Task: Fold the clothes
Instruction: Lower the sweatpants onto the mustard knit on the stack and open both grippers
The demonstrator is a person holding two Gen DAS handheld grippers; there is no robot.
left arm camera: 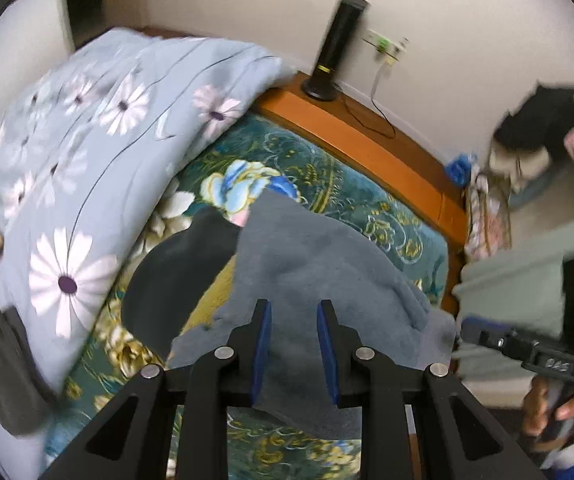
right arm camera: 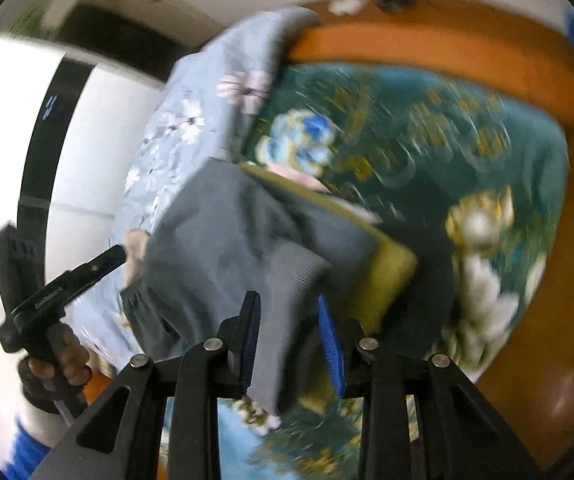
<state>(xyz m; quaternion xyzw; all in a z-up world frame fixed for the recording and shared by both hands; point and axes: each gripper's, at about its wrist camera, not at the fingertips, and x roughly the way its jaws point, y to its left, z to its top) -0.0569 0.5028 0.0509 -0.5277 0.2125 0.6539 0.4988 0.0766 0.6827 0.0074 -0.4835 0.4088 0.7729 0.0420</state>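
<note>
Grey garment (left arm camera: 327, 264) lies on the bed (left arm camera: 387, 216), near its wooden frame (left arm camera: 367, 140); floral quilt (left arm camera: 87, 140) crowds the far side, bare teal cover between garment and frame. Left hand-held gripper (left arm camera: 293, 340): jaws part open, grey cloth between the pads, grip uncertain. Right hand-held gripper (right arm camera: 291, 340): jaws part open around a grey fold; view blurred, hold unclear.

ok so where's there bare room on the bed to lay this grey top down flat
The widest bare patch of bedspread lies between the grey top and the wooden bed frame. It is crowded on the other side, where the flowered quilt is heaped and a dark garment lies beside the top.
</note>
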